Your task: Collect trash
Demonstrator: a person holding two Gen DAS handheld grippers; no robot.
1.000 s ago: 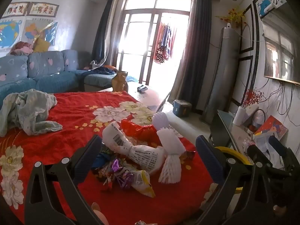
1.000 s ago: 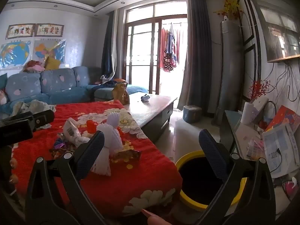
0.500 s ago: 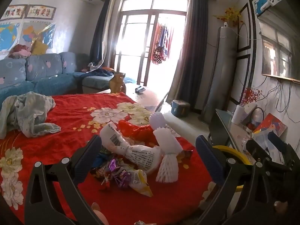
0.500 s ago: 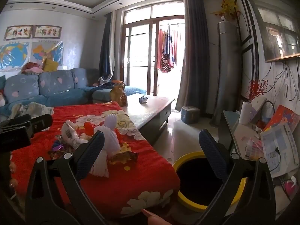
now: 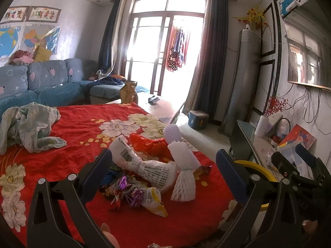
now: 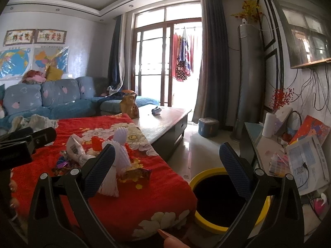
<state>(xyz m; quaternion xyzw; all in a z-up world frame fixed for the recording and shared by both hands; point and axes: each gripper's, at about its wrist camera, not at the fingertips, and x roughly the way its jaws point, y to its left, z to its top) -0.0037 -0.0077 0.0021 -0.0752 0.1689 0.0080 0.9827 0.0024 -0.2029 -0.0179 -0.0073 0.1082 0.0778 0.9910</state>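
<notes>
Both grippers are spread wide and hold nothing: the left gripper hangs over the trash pile on the red-covered bench, and the right gripper hangs between the bench edge and the yellow-rimmed bin on the floor.

Two white foam fruit-net sleeves. One white printed plastic bag. One crumpled red plastic bag. Small foil sweet wrappers in one heap, number unclear. One yellow-rimmed round bin. One crumpled pale cloth.
</notes>
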